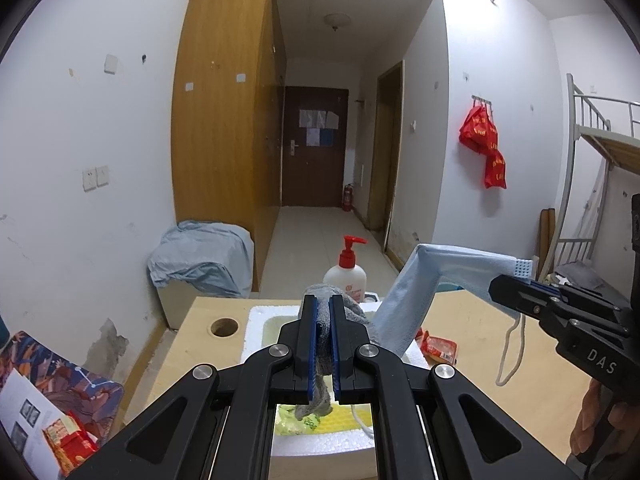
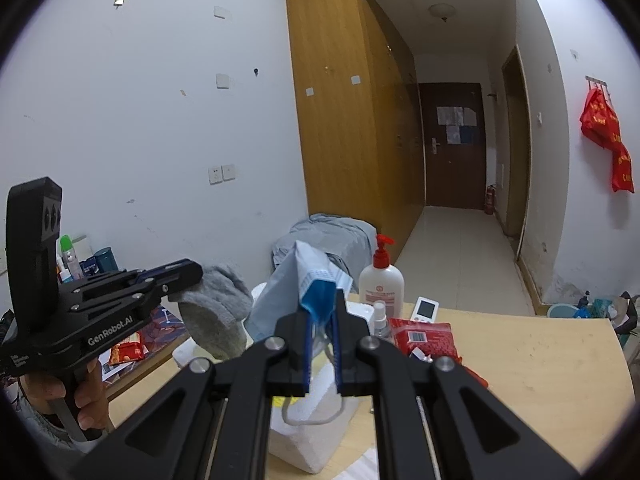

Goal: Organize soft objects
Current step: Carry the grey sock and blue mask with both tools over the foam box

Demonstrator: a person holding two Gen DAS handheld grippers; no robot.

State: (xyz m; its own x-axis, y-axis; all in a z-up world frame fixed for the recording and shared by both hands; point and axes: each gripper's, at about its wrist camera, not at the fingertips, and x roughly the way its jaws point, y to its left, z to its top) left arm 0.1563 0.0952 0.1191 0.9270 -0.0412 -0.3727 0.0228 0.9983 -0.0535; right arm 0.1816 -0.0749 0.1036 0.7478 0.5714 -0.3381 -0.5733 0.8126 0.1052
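Note:
My left gripper (image 1: pixel 323 304) is shut on a grey sock (image 1: pixel 352 312) and holds it above the white foam box (image 1: pixel 256 332). The sock hangs between the fingers and droops into the box. In the right wrist view the left gripper (image 2: pixel 192 270) shows at the left with the sock (image 2: pixel 218 312) hanging from it. My right gripper (image 2: pixel 322 300) is shut on a light blue face mask (image 2: pixel 288 288), held above the box (image 2: pixel 308 448). In the left wrist view the right gripper (image 1: pixel 496 286) holds the mask (image 1: pixel 420 292) at the right, ear loop dangling.
A lotion pump bottle (image 1: pixel 346 276) stands behind the box on the wooden table (image 1: pixel 500 360). A red snack packet (image 2: pixel 424 338), a small spray bottle (image 2: pixel 380 316) and a white device (image 2: pixel 426 308) lie nearby. The table has a round hole (image 1: pixel 224 327).

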